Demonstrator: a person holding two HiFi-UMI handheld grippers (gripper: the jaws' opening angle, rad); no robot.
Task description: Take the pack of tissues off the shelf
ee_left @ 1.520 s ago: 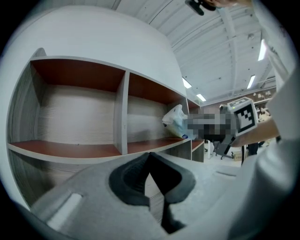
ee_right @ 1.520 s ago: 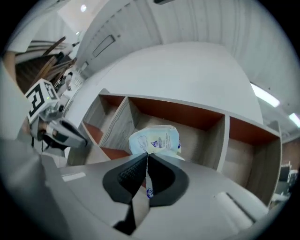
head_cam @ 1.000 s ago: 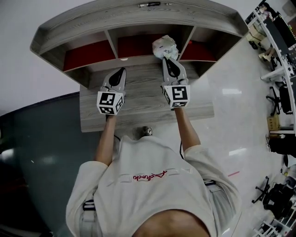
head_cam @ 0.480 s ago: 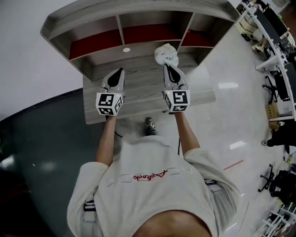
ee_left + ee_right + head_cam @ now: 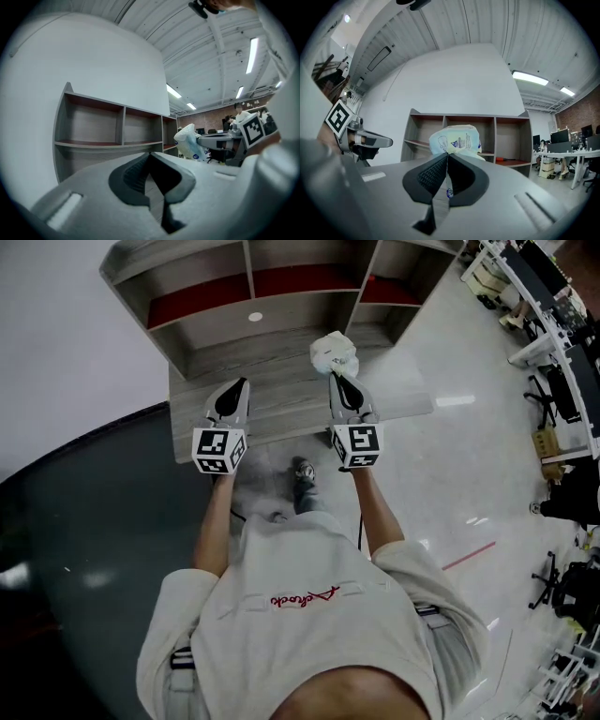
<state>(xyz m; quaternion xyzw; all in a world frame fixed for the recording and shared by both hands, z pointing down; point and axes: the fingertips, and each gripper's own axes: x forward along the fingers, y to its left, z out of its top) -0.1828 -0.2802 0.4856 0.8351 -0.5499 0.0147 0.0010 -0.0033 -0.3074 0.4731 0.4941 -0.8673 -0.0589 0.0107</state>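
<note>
Both arms outstretched, level — right claw (image 5: 336, 377) pinches pack of tissues (image 5: 335, 352) before shelf (image 5: 202, 328); left claw (image 5: 245, 383) closed, empty.

**Room setting.** A grey wood-grain shelf unit (image 5: 123, 129), three compartments across with red boards inside, stands against a plain white wall (image 5: 56, 343). The glossy floor (image 5: 487, 456) is pale at right and dark grey at left, divided by a curved border. Desks and office chairs (image 5: 553, 343) line the right edge. Strip lights (image 5: 253, 49) run along a ribbed white ceiling (image 5: 454, 23).
</note>
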